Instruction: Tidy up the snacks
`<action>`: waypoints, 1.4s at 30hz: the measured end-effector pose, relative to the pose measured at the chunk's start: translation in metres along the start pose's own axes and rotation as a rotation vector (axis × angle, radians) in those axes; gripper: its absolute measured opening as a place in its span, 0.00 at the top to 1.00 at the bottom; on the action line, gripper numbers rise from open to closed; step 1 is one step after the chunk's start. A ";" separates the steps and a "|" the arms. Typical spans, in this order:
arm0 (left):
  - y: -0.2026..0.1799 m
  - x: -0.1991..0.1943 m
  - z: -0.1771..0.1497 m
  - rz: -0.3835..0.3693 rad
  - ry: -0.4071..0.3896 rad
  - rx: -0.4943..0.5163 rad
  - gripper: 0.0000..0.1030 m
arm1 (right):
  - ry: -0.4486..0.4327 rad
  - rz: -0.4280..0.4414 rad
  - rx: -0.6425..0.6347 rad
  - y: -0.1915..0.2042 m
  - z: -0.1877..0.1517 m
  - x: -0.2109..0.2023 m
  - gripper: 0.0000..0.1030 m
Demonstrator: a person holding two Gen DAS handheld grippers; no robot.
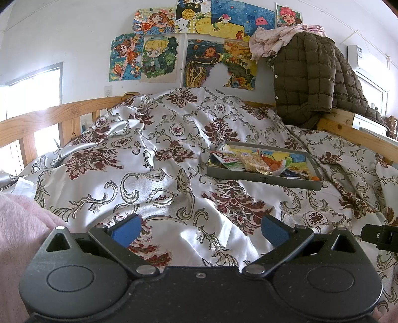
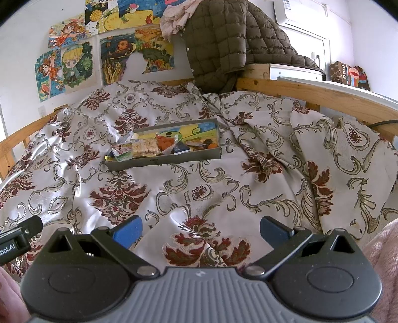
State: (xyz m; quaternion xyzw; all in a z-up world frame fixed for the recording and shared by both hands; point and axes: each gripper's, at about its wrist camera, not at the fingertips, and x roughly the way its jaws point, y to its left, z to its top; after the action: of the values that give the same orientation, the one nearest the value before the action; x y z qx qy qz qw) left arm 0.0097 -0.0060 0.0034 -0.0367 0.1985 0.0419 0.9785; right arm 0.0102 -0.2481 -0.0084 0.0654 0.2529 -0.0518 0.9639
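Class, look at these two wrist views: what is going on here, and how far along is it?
A person holds two handheld grippers over a bed covered with a shiny silver floral bedspread. Both the left gripper and the right gripper are open and empty, hovering near the bed's close edge. Farther back sits a shallow grey rectangular tray holding a jumble of assorted snack packets. Neither gripper touches the tray or snacks, so no sorting is under way at this moment.

Shallow grey rectangular tray point(image 2: 164, 159) with its painted floor half covered by snack packets, packet print too small to read, white wall air conditioner point(image 2: 298, 15) cropped at twelve o'clock, pink fleece sleeve point(image 1: 22, 238) cut off at nine o'clock
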 end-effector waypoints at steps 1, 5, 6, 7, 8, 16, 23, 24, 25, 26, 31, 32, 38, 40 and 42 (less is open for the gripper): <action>0.000 -0.001 -0.001 0.000 -0.001 0.000 0.01 | 0.000 0.000 0.000 0.000 0.000 0.000 0.00; 0.000 0.000 0.000 0.000 0.000 0.000 0.01 | 0.001 0.000 0.000 0.000 0.000 0.000 0.00; 0.000 0.000 0.000 0.000 0.001 0.001 0.01 | 0.001 0.000 0.000 0.000 0.000 0.000 0.00; 0.000 0.000 0.000 0.001 0.002 0.001 0.01 | 0.001 0.000 0.001 0.000 0.000 0.000 0.00; 0.000 0.000 0.000 0.001 0.002 0.000 0.01 | 0.002 0.000 0.001 0.000 0.000 0.000 0.00; 0.002 0.000 -0.001 0.001 0.008 0.000 0.01 | 0.002 -0.001 0.001 0.000 0.000 0.000 0.00; 0.002 0.000 -0.002 0.001 0.008 0.000 0.01 | 0.003 -0.001 0.001 0.000 0.001 0.000 0.00; 0.002 0.000 -0.002 0.001 0.008 0.000 0.01 | 0.003 0.000 0.001 0.000 0.001 0.000 0.00; 0.001 0.001 -0.002 0.001 0.009 0.000 0.01 | 0.003 0.000 0.001 0.000 0.001 0.000 0.00; 0.001 0.000 -0.002 0.001 0.008 0.000 0.01 | 0.003 -0.001 0.000 0.000 0.001 0.000 0.00; 0.002 0.000 -0.002 0.000 0.009 0.001 0.01 | 0.004 -0.001 0.001 0.000 0.001 0.000 0.00; 0.001 0.000 -0.001 -0.001 0.008 -0.001 0.01 | 0.004 -0.001 0.001 0.000 0.002 0.000 0.00; 0.004 0.001 -0.006 0.003 0.015 0.001 0.01 | 0.005 -0.001 0.001 0.000 0.002 0.000 0.00; 0.003 0.001 -0.005 0.002 0.020 0.004 0.01 | 0.004 -0.001 0.002 0.000 0.002 0.000 0.00; 0.004 0.000 -0.006 0.001 0.024 0.003 0.01 | 0.005 -0.001 0.001 0.000 0.002 0.000 0.00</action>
State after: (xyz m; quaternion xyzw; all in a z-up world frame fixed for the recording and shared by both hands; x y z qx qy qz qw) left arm 0.0068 -0.0023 -0.0023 -0.0357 0.2103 0.0415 0.9761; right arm 0.0111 -0.2485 -0.0067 0.0659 0.2554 -0.0525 0.9631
